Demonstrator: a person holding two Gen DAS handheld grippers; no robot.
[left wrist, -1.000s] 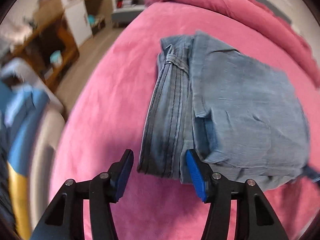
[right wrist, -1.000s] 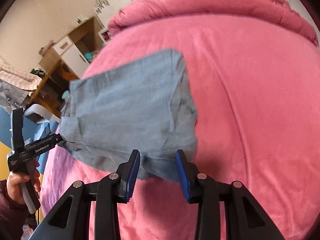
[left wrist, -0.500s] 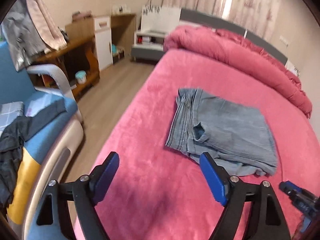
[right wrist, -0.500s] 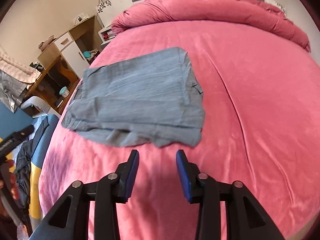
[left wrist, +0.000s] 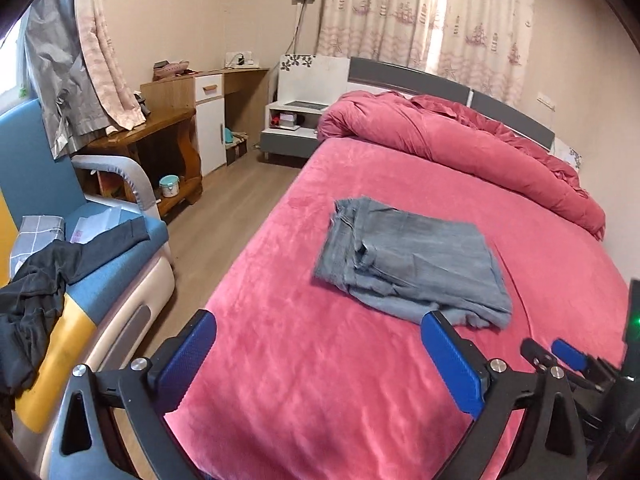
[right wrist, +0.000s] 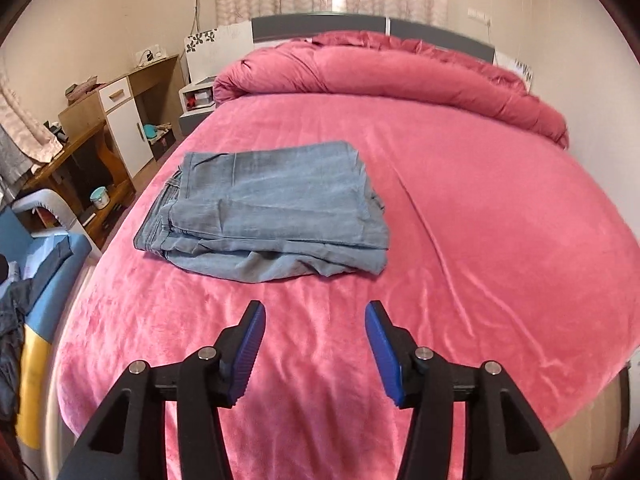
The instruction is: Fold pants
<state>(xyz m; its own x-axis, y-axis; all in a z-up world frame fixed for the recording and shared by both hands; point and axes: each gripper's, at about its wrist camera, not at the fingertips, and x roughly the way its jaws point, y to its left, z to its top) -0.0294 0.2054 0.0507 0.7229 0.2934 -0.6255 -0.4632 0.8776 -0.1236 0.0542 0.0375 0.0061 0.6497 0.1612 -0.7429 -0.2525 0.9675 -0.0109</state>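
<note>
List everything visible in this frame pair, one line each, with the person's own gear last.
pants: one, grey-blue, folded, lying on the bed's left half
bed: one, pink cover
duvet: one, dark pink, rolled along the headboard
armchair: one, blue and yellow, left of the bed, dark clothes on it
desk: one, wooden, by the wall
left hand-held gripper: black, blue pads, open, just widened, empty
right hand-held gripper: same, open, just widened, empty

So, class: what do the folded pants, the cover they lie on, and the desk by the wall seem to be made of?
Folded pants: probably denim, a faded grey-blue with a matte finish, stitched seams and a belt loop. Bed cover: a plush pink fleece or velvet, judging by its soft sheen and shifting nap. Desk: brown with a visible grain and slight gloss, so wood or wood veneer.
</note>
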